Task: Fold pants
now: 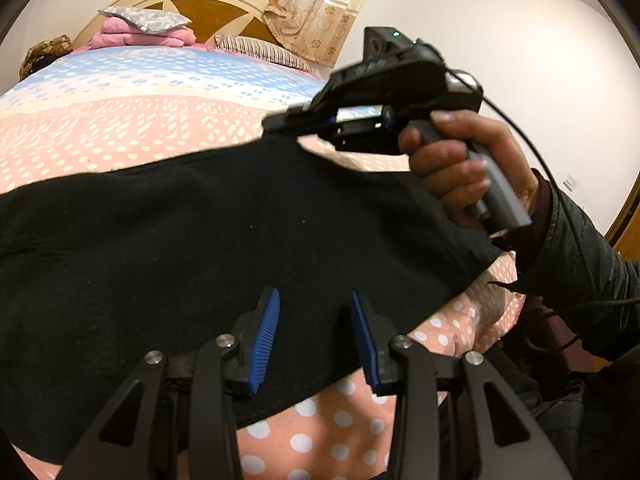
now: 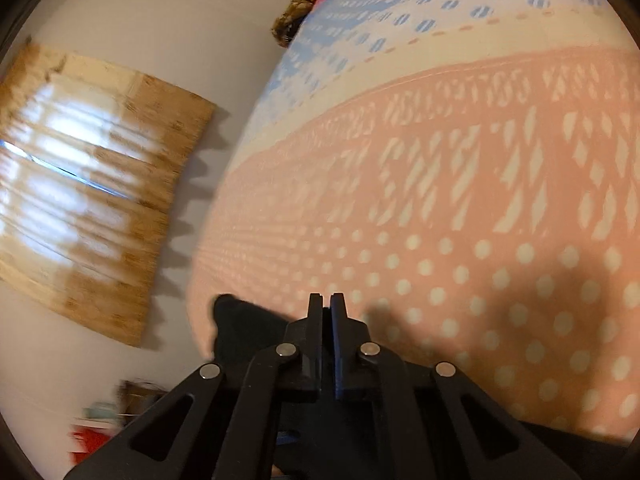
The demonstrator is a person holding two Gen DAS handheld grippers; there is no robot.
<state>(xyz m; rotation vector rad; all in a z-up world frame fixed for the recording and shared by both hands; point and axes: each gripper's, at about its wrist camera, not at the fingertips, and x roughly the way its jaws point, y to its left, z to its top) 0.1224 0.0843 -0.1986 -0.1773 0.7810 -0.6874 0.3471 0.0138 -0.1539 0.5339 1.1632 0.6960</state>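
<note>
The black pants [image 1: 200,248] lie spread across the bed [image 1: 120,120], filling the middle of the left wrist view. My left gripper [image 1: 316,304] is open, its blue pads [image 1: 266,332] just above the near part of the pants, holding nothing. My right gripper [image 1: 276,122] is held by a hand over the far right edge of the pants and lifts that edge. In the right wrist view my right gripper [image 2: 326,300] is shut, and a bit of black cloth [image 2: 240,328] sticks out to its left.
The bedspread [image 2: 460,220] is pink with white dots, with blue and cream bands farther off. Pillows [image 1: 148,20] and a headboard [image 1: 208,8] stand at the far end. A curtained window [image 2: 80,184] is on the wall. The person's arm [image 1: 580,272] is at the right.
</note>
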